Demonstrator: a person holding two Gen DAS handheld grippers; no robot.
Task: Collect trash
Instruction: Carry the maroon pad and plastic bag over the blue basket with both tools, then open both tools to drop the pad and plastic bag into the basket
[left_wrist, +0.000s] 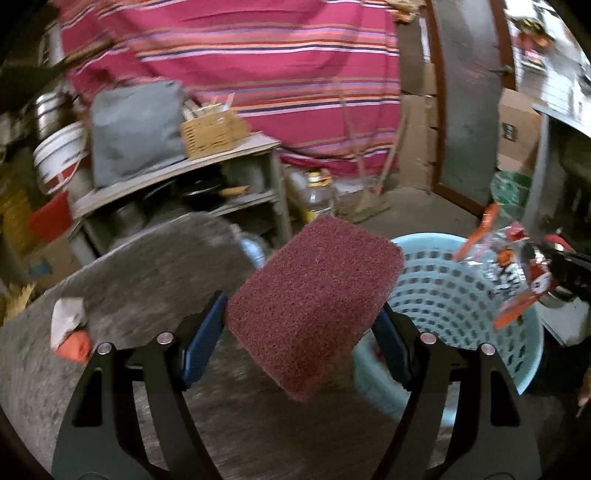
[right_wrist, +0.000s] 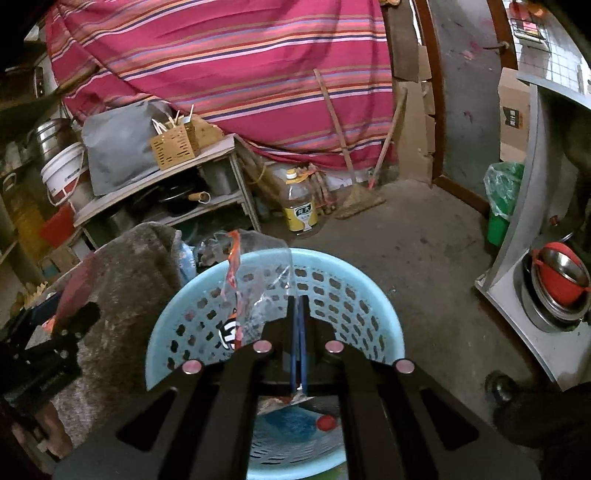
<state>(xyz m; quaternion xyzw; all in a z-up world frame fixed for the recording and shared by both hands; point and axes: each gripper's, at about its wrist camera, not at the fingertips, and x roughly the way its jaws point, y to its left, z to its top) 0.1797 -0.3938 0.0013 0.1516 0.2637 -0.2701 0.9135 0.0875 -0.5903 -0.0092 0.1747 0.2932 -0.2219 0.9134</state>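
The left tool (left_wrist: 301, 325) stands wide, its blue ribbed pads clamped on the two short ends of a maroon scouring pad (left_wrist: 314, 302), a coarse, fibrous rectangle tilted above the edge of the grey worktop (left_wrist: 147, 266). The right tool (right_wrist: 298, 299) is shut tight, pinching a crinkled clear plastic wrapper (right_wrist: 255, 280) with orange and red print over the pale blue perforated basket (right_wrist: 351, 291). Something red and round, perhaps a cap, lies at the basket's bottom. A crumpled white and orange scrap (left_wrist: 68, 328) rests on the worktop.
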